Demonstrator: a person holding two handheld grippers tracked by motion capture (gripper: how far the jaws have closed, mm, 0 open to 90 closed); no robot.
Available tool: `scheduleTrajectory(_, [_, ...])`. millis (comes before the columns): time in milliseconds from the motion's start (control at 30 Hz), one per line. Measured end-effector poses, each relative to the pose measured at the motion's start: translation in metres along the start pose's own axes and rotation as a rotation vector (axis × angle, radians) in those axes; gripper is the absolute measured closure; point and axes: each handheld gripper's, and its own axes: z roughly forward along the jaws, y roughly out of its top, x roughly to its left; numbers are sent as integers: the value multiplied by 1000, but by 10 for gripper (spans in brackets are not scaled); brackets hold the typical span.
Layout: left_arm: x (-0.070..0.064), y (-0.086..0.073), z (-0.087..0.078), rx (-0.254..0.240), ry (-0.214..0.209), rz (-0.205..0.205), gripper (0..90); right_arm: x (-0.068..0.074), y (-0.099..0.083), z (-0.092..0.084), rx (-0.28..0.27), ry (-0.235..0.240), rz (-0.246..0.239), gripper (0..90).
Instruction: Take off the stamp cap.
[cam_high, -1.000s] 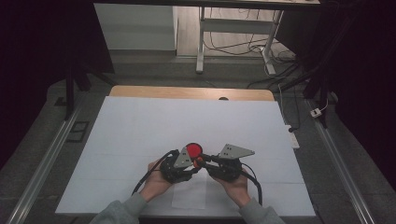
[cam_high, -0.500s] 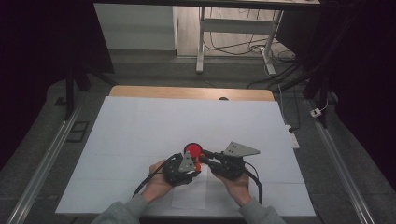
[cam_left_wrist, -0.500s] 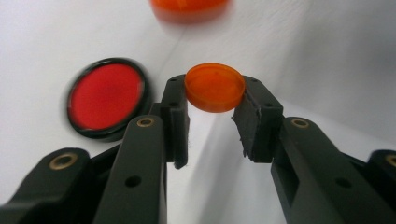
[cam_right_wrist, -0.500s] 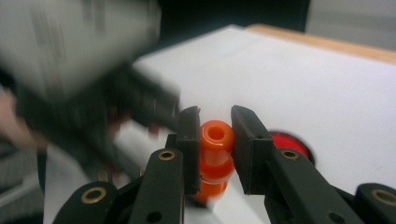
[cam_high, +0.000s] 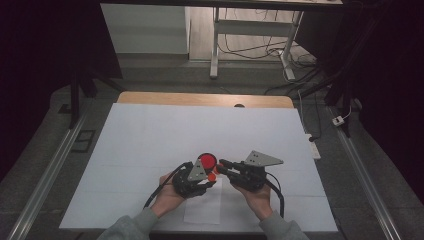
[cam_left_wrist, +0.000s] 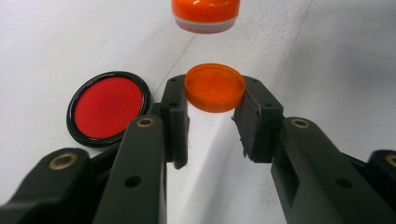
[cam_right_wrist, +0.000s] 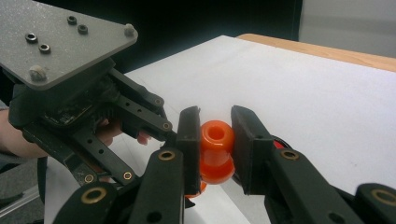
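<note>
My left gripper (cam_left_wrist: 212, 100) is shut on a flat orange cap (cam_left_wrist: 215, 87), pinched by its rim just above the white table. Directly beyond the cap hangs a small orange bottle (cam_left_wrist: 205, 14), its whitish-ringed end facing the cap with a gap between them. My right gripper (cam_right_wrist: 215, 135) is shut on that orange bottle (cam_right_wrist: 216, 151) across its body. In the high view both grippers meet tip to tip near the front centre, the left gripper (cam_high: 210, 177) and the right gripper (cam_high: 222, 167). A red disc in a black rim (cam_left_wrist: 109, 107) lies flat beside the left jaw.
The white-covered table (cam_high: 150, 135) has a wooden strip (cam_high: 200, 99) along its back edge. A loose paper sheet (cam_high: 202, 212) lies at the front edge between the person's forearms. Metal rails (cam_high: 45, 180) run along both sides, and desk legs and cables stand beyond the table.
The right gripper has drifted slightly to the right with the orange bottle. The left gripper and the red disc have stayed put.
</note>
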Motion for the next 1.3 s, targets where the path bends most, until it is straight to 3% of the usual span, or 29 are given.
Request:
scheduleTrajectory(567, [9, -6, -9, -14, 22, -39, 651, 1, 0, 0, -6, 5, -4, 730])
scheduleTrajectory(1300, [22, -41, -55, -65, 83, -122, 649, 0, 3, -3, -20, -6, -12, 729])
